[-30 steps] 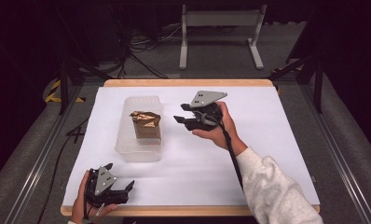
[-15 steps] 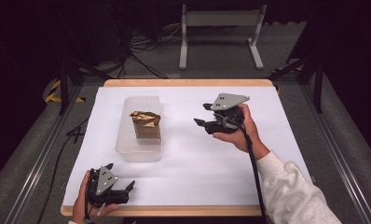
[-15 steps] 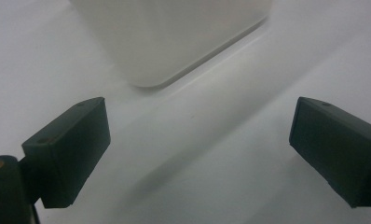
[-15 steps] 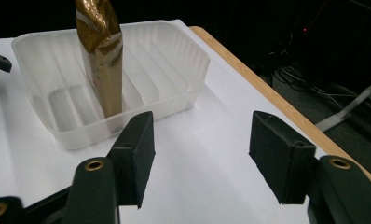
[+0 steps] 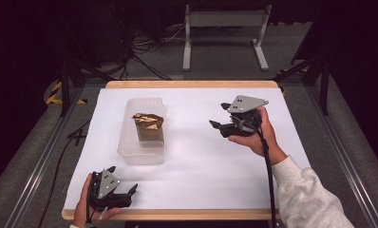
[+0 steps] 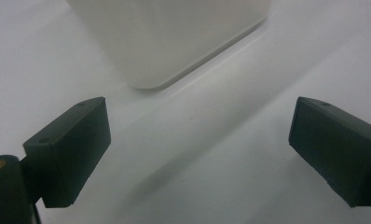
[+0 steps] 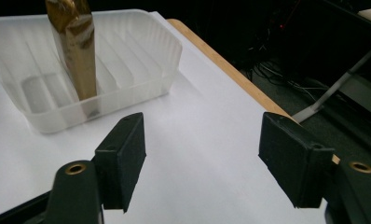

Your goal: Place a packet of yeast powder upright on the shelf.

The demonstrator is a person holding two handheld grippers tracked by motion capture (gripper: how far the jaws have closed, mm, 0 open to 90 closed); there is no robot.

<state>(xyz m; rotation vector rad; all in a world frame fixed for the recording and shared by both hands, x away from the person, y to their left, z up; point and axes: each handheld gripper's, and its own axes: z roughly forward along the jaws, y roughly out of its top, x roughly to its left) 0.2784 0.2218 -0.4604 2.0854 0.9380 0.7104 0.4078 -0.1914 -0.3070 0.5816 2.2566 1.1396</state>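
Low at the left of the high view, your left gripper (image 5: 123, 191) rests near the wooden front edge of the table (image 5: 192, 84), its matte black jaws spread wide with nothing between them. In the left gripper view those blocky, square-edged fingertips (image 6: 69, 149) stand far apart over the smooth white table cover (image 6: 211, 154), and the rounded corner of the frosted tub (image 6: 174, 37) sits in the upper middle of the frame, clear of both jaws.

Left of centre in the high view, the translucent plastic container (image 5: 143, 149) lies on the white cover, a rounded rectangle with ribbed, cloudy walls. Inside it the crinkled, glossy gold-brown foil packet (image 5: 148, 126) stands upright; in the right gripper view it rises as a tall, narrow pouch (image 7: 79, 51) at the upper left, its foot on the ribbed floor of the tub.

Right of centre, your right gripper (image 5: 218, 116) is held above the cover under its flat grey three-cornered plate, pointing toward the container and well apart from it. Its jaws have just been opening and now stand wide, gripping nothing; only bare white cover shows between them.
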